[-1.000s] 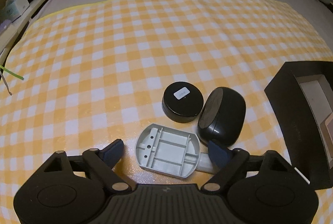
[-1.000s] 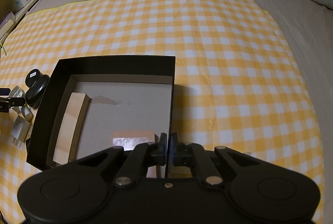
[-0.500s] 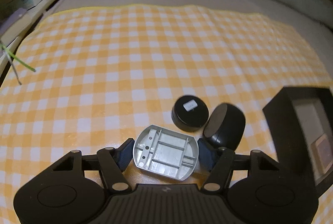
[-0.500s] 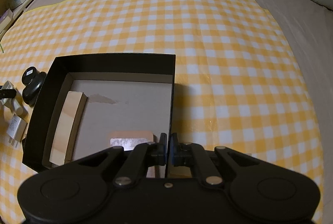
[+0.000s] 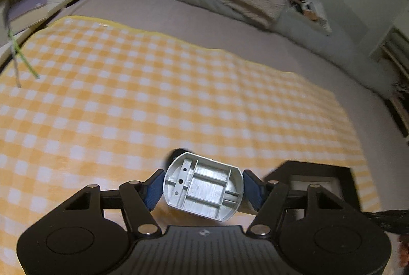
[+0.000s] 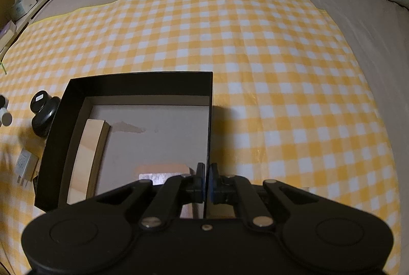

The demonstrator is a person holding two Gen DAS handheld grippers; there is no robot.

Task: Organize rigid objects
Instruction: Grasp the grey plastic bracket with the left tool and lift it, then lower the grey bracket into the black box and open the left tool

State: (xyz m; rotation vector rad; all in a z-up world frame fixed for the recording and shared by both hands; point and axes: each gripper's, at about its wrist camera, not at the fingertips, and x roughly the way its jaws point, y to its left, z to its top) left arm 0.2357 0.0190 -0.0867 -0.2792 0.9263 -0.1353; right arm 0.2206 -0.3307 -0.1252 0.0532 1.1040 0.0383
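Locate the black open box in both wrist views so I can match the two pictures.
Left wrist: the black open box sits at lower right, partly hidden behind the left gripper, which is clamped on a grey ribbed plastic part.
Right wrist: it fills the lower left centre, its right wall pinched by the right gripper.
Shared landmark: the orange checked cloth under everything.

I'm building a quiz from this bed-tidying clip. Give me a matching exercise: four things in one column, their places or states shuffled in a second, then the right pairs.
1. grey ribbed part
2. wooden block
3. white plug adapter
4. black box

A. on the checked cloth, left of the box
B. wall pinched by the right gripper
C. clamped in the left gripper
D. inside the box, along its left wall

Pairs: 1-C, 2-D, 3-A, 4-B
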